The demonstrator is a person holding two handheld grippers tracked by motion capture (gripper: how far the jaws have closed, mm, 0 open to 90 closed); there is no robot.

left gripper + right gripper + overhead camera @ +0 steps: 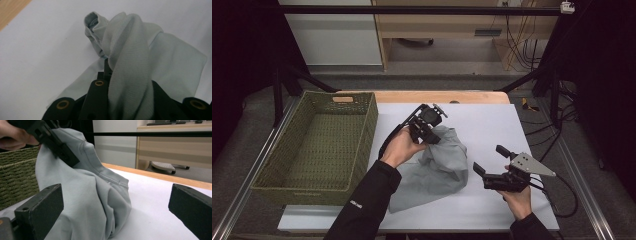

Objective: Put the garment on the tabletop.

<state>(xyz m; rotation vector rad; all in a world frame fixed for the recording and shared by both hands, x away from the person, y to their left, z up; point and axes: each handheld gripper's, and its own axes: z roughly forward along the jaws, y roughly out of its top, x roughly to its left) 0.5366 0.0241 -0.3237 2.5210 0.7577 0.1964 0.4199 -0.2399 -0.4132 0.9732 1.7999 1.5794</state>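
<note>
A pale grey garment [437, 167] lies bunched on the white table sheet [492, 125]. My left gripper [432, 134] is shut on a fold of it and holds that part lifted off the table. In the left gripper view the cloth [130, 62] drapes over and between the black jaws, hiding their tips. My right gripper [493, 161] stands open just right of the garment, low over the sheet, nothing between its fingers. In the right gripper view the garment [90, 202] rises ahead at the left, with the left gripper [58, 148] pinching its top.
A green woven basket [362, 132] stands at the table's left, close beside the garment, with nothing in it. A wooden table edge [437, 96] runs along the back. Cables [562, 195] trail at the right. White sheet [507, 210] spreads in front and to the right.
</note>
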